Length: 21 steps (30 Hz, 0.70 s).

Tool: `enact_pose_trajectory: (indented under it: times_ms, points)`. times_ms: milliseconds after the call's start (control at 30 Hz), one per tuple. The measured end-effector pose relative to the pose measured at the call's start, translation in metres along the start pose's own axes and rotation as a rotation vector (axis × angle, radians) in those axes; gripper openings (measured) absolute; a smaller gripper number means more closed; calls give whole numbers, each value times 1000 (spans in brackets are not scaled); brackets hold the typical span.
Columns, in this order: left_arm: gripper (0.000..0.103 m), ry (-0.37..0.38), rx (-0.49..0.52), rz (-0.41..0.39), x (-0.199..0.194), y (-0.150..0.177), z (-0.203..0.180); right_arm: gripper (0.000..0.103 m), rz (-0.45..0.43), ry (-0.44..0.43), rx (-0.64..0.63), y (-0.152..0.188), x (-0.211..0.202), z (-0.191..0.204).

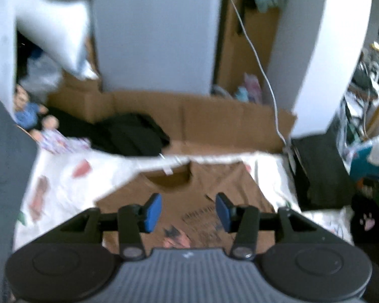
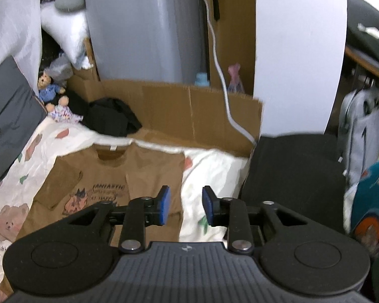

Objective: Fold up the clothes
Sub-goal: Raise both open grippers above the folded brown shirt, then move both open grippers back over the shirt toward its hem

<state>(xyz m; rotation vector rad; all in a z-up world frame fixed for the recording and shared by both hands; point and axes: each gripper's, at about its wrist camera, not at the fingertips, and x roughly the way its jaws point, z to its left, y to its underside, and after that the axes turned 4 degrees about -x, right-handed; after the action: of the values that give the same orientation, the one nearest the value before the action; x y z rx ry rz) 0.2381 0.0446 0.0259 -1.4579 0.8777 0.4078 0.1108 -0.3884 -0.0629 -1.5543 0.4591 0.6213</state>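
Right wrist view: brown T-shirt (image 2: 108, 176) flat on printed sheet (image 2: 209, 166), sides folded in. Right gripper (image 2: 185, 205) and left gripper (image 1: 188, 212) part-open, empty (risk: snagging undoes folds).

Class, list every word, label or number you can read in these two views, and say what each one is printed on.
"FANTASTIC": top line of the print on the brown T-shirt.
"AT HAPPY": a lower line of that print, only partly legible; the line between them is too blurred.
Label on the grey appliance: too small to read.
Small mark on the right gripper body: a logo, no letters.
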Motion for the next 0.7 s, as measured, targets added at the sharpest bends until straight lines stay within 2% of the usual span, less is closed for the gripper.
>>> enact_pose_trajectory:
  times_ms: [100,267,333,467,567,700]
  points:
    - [51,-32,9,-49,-46,-29,20,35,-23,3,-14,-13,-14,-6]
    - [51,-33,-19,-86,-107,-64,50,35,-36,4,-19,-29,-34,-18]
    - [52,-63,-7,-112,-139,-78,62,35,-37,6,-31,-35,-41,-20]
    - [58,-81,6,-136,-177,-88,75,37,-39,1,-69,-49,-54,-22]
    - [58,-90,23,-122,-201,-86,83,48,-43,-5,-91,-55,-63,-20]
    - [58,-99,47,-81,-221,-75,90,55,-29,-23,-125,-59,-75,-17]
